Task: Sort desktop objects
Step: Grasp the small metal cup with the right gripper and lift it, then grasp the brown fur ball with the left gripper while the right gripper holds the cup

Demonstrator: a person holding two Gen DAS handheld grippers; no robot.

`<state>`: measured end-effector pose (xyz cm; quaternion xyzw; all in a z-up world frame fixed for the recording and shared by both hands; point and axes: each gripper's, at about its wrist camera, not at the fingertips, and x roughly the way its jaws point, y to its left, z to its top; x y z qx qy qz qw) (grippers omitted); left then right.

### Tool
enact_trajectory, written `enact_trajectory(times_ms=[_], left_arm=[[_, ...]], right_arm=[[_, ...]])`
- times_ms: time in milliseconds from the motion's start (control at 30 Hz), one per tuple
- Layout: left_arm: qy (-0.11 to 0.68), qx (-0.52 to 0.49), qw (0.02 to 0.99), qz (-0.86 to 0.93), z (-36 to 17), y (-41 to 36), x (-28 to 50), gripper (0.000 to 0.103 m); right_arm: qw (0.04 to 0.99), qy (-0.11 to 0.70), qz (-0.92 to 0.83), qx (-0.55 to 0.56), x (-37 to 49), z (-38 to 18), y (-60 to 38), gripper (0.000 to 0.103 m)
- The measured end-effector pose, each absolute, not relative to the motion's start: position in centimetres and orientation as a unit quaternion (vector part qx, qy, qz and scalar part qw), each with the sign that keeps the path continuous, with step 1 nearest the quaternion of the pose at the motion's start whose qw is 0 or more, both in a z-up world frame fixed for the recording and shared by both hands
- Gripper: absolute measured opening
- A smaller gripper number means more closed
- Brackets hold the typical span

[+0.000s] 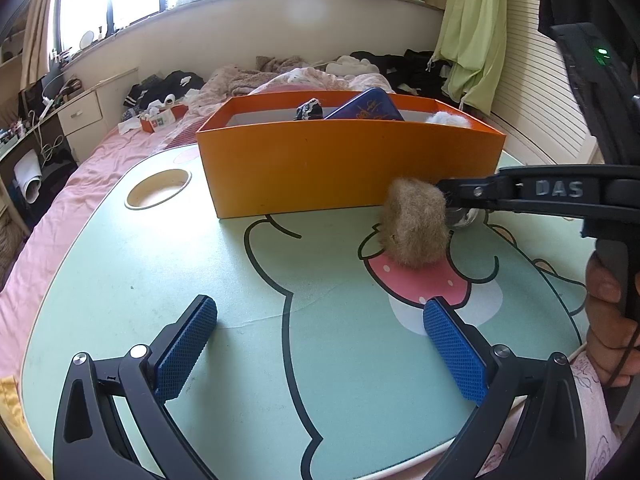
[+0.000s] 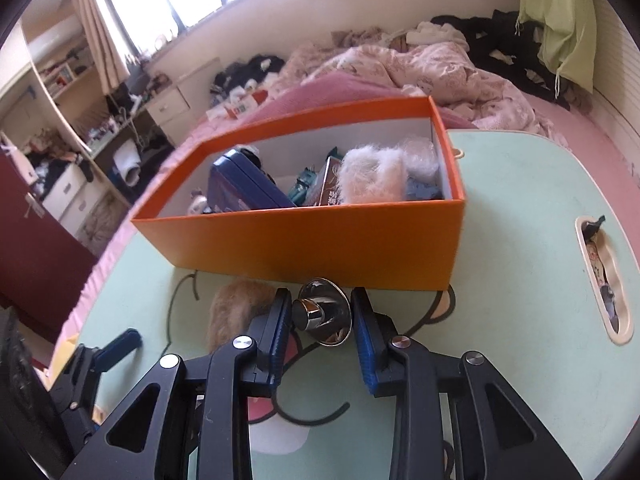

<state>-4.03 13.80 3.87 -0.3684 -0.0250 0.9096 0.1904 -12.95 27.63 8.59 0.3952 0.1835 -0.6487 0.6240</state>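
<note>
Pickup step: right gripper (image 2: 320, 312) jaws part-open astride metal knob (image 2: 318, 312), unclamped; left gripper (image 1: 320, 344) wide open, empty; next, squeeze, lift into orange box (image 2: 320, 240)

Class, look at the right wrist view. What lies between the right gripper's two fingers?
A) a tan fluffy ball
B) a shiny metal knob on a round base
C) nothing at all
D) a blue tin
B: the shiny metal knob sits between the right gripper fingers, the pads not yet pressing it; the tan fluffy ball lies outside them.
</note>
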Motion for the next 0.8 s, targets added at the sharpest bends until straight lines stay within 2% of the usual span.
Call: enact_trajectory(times_ms=[167, 333, 400, 433, 500, 533, 567, 800], left_arm=[[-0.049, -0.351, 0.227, 0.907, 5.3, 13.7, -3.6, 0.103], [-0.035, -0.368, 0.241, 0.897, 7.0, 15.9, -5.6, 0.102], [-0.020, -0.380, 0.250, 0.890, 7.6, 17.7, -6.9, 0.097], [-0.015, -0.383, 0.252, 0.888, 7.6, 18.1, -7.2, 0.090], [-0.002, -0.403, 0.250, 0.881, 7.6, 19.5, -8.5, 0.070], [-0.001, -0.415, 0.250, 0.875, 7.3, 19.9, -9.0, 0.049], [-0.006, -0.431, 0.253, 0.866, 6.9, 20.1, -9.6, 0.025], [-0.067, -0.393, 0.245, 0.884, 7.7, 16.5, -8.6, 0.024]], right_arm=[[0.628, 0.159, -0.670, 0.362, -13.3, 10.0, 30.5, 0.029], [0.632, 0.139, -0.672, 0.361, -13.9, 10.5, 32.1, 0.029], [0.631, 0.138, -0.676, 0.355, -13.9, 10.7, 32.4, 0.029], [0.630, 0.138, -0.678, 0.353, -13.9, 10.7, 32.4, 0.029], [0.630, 0.137, -0.679, 0.351, -14.0, 10.8, 32.5, 0.030], [0.630, 0.137, -0.678, 0.352, -14.0, 10.8, 32.5, 0.030], [0.630, 0.138, -0.679, 0.352, -14.0, 10.8, 32.5, 0.030], [0.635, 0.144, -0.682, 0.333, -13.7, 11.8, 32.5, 0.030]])
